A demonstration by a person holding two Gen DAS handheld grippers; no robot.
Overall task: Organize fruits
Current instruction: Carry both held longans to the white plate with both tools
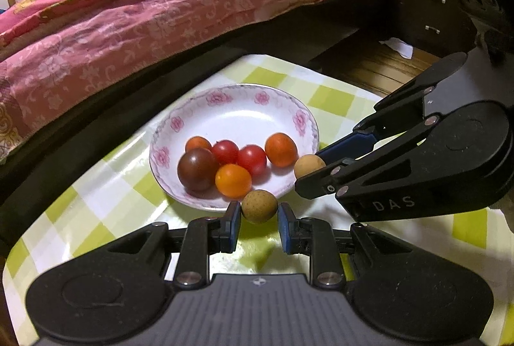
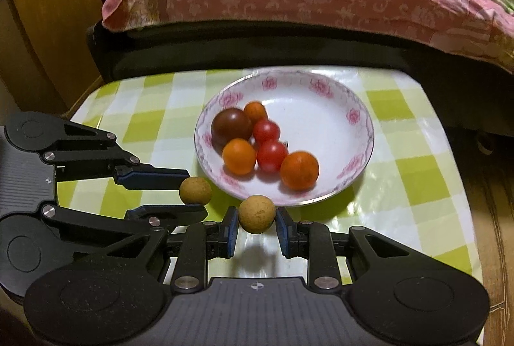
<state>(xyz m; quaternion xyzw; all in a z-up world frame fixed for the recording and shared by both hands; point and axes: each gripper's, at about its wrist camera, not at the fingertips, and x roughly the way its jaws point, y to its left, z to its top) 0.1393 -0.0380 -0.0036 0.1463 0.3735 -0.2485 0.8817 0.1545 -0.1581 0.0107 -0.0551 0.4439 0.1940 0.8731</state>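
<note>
You have two tan longans, one clamped in each tool: the left gripper (image 1: 259, 212) pinches the left longan (image 1: 259, 206), the right gripper (image 2: 257, 219) pinches the right longan (image 2: 256, 213), both lifted just near the plate (image 2: 359, 153), likely for dropping in. Six tomatoes (image 2: 239, 156) sit there: two red, three orange, one dark.

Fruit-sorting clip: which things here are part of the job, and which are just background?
Job:
- left gripper, shut on one tan fruit
- right gripper, shut on the other tan fruit
- floral dish
- six tomatoes in it

Background:
- checked tablecloth
- pink bedspread
- wooden cabinet
</note>
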